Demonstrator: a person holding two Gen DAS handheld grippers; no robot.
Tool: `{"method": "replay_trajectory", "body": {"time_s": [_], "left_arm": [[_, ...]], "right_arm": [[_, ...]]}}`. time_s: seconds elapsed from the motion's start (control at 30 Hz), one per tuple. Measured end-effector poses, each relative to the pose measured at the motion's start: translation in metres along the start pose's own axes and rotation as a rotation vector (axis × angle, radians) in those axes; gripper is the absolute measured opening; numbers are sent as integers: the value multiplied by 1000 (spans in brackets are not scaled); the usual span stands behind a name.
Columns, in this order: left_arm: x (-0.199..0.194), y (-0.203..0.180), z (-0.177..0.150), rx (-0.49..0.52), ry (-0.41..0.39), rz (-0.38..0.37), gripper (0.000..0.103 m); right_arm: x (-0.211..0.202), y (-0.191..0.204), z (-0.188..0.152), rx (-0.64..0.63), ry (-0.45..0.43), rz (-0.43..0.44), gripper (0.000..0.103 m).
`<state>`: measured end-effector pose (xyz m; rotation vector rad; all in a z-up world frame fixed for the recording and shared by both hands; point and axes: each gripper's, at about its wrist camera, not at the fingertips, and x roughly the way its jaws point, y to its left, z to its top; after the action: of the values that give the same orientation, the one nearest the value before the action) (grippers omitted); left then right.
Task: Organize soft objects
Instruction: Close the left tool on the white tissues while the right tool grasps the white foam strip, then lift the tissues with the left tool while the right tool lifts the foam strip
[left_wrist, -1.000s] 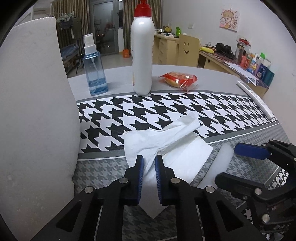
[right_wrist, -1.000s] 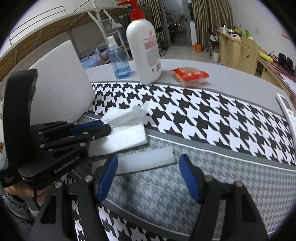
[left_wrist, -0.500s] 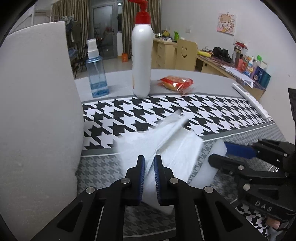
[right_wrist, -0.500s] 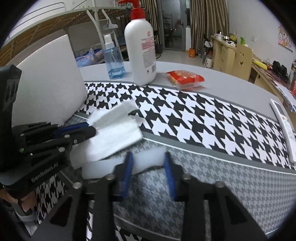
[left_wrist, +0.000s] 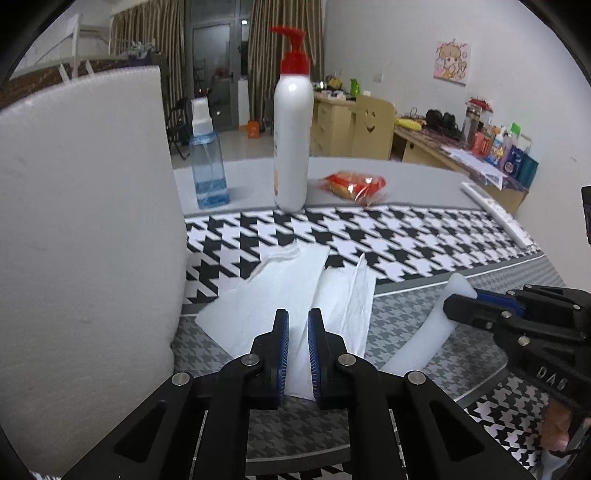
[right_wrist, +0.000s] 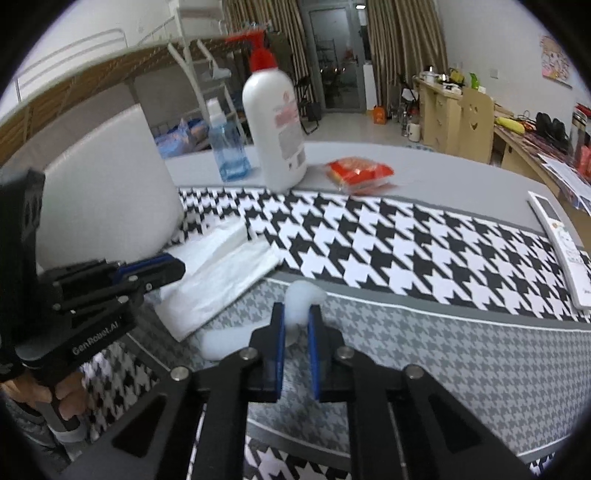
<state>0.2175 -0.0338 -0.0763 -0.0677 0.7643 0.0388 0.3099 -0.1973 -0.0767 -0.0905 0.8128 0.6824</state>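
Observation:
My left gripper (left_wrist: 296, 317) is shut on a white paper tissue (left_wrist: 280, 288) and holds its near edge just above the table; the same tissue (right_wrist: 221, 273) shows in the right wrist view. My right gripper (right_wrist: 296, 312) is shut on a white foam strip (right_wrist: 301, 299), which bends between the pads. In the left wrist view the foam strip (left_wrist: 428, 339) slants up from the cloth, held by the right gripper (left_wrist: 461, 299). A large white foam block (left_wrist: 81, 221) stands upright at the left.
A white pump bottle (left_wrist: 290, 144), a blue spray bottle (left_wrist: 207, 166) and a red snack packet (left_wrist: 352, 184) stand at the back of the table. A white remote (right_wrist: 561, 247) lies at the right edge. The houndstooth cloth (left_wrist: 406, 236) covers the table.
The right gripper has closed on the foam strip and lifted one end. The left gripper has pulled the tissue up and back, so it lies flatter and more spread out.

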Motion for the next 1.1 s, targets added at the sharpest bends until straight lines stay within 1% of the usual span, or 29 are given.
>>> {"method": "replay_trajectory", "body": {"time_s": [0.13,0.3,0.37,0.4,0.57,0.63,0.73,0.77,0.8,0.83,0.87,0.9,0.93,1.03,1.1], "left_arm": [[-10,-4,-1,26,-43,-4,11],[-21,-9,-4,40,-70,-42,11],[-23,-10,-7,48,-73,-43,10],[-25,-10,-8,49,-76,-50,8],[-30,-8,-9,62,-94,-59,7],[-26,-9,-7,89,-76,-62,7],[-15,-6,-6,63,-31,-72,9],[-11,-5,-5,61,-9,-78,10],[-6,-6,-6,60,11,-80,16],[-5,-6,-6,59,21,-79,24],[-3,-6,-7,59,26,-80,30],[-3,-7,-8,62,28,-79,43],[-2,-8,-8,68,29,-71,53],[0,-7,-6,64,29,-58,54],[8,-4,-6,54,59,-54,54]], "right_arm": [[-12,3,0,6,-46,-4,15],[-26,4,-3,30,-92,-22,14],[-28,4,-3,39,-101,-35,14],[-30,3,-4,48,-105,-40,14],[-33,-1,-4,76,-120,-54,14],[-35,0,-5,75,-128,-60,15],[-37,0,-6,73,-140,-56,14],[-38,1,-7,73,-145,-55,14],[-38,1,-7,74,-148,-51,15],[-38,1,-8,74,-149,-47,15],[-38,0,-8,75,-149,-44,15],[-38,0,-8,75,-150,-42,15],[-38,0,-8,76,-150,-40,15],[-38,-1,-8,77,-150,-26,15],[-38,-2,-9,80,-151,-13,15]]}}
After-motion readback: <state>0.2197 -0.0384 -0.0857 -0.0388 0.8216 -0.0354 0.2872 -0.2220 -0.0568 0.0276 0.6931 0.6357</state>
